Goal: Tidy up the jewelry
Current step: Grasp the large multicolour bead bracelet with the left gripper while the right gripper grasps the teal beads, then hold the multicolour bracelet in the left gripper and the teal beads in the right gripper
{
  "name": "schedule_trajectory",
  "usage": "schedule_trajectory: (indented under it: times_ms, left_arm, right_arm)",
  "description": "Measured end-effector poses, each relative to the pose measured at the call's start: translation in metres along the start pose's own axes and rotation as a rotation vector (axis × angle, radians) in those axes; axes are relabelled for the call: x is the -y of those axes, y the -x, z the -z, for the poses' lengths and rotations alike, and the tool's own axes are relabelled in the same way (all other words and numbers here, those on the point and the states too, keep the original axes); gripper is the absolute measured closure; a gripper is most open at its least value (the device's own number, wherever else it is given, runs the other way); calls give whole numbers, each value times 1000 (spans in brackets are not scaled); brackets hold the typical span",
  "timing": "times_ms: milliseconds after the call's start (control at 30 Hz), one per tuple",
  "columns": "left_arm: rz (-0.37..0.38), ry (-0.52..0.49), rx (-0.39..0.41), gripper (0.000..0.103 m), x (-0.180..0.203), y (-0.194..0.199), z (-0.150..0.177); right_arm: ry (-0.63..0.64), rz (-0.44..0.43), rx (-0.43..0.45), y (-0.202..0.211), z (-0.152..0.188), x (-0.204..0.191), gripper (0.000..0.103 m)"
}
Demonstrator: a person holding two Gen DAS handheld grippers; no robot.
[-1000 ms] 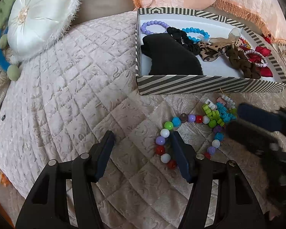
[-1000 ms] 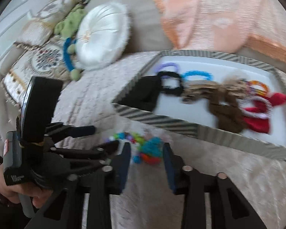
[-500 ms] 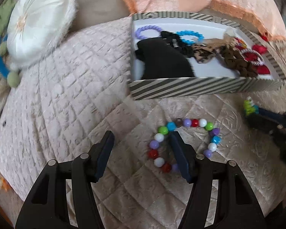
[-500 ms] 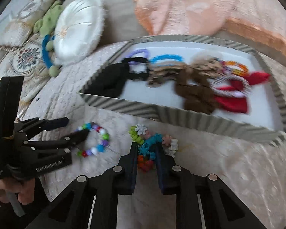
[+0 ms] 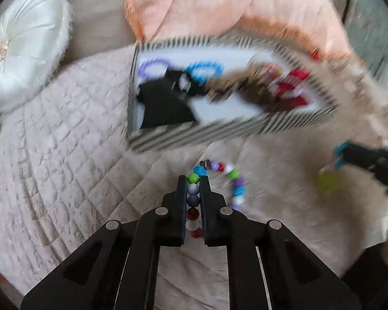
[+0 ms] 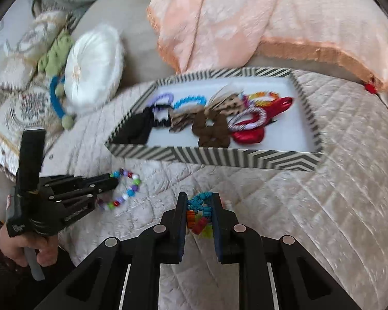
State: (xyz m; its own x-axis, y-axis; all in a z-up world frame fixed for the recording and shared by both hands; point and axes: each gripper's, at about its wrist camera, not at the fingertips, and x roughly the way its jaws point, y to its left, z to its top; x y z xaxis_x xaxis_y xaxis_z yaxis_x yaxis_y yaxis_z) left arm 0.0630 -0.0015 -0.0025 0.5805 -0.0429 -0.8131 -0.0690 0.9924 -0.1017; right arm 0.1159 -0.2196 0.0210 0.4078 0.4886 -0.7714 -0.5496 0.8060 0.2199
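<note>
My left gripper (image 5: 193, 180) is shut on a bracelet of round multicoloured beads (image 5: 232, 174); several beads sit pinched in a row between its pads, and the loop's other side trails on the quilt. In the right wrist view the same left gripper (image 6: 111, 180) holds that bead bracelet (image 6: 128, 188) low at the left. My right gripper (image 6: 199, 199) is shut on a bracelet of blue, orange and green flower-shaped beads (image 6: 198, 215), lifted off the quilt. The striped jewelry box (image 6: 219, 156) lies beyond both, with hair ties and bracelets inside.
A round white cushion (image 6: 93, 68) and a green soft toy (image 6: 55, 55) lie left of the box. A peach fringed blanket (image 6: 232, 15) is draped behind it. The bed's quilted cover (image 6: 336, 193) stretches in front and to the right. A hand (image 6: 20, 250) grips the left tool.
The left gripper went from wide open around the bead bracelet to shut on it. The right gripper closed on the flower-bead bracelet and carried it up and to the right.
</note>
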Motion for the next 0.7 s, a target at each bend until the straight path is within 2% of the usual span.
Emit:
schedule_trajectory:
  times_ms: [67,200,467,700]
  left_arm:
    - [79,23,38,95,0,12,-5]
    - [142,43,79,95,0,22,-11]
    - [113,74,112,95,-2,21,-13]
    - [80,111,109,95,-5,19,-15]
  right_arm:
    - [-14,3,25,7,1,2,87]
    - [-30,16,50,8,0,5,87]
    - [-61,-5,79,10,-8,10,87]
    - [-86,-103,175,32,-15,14,87]
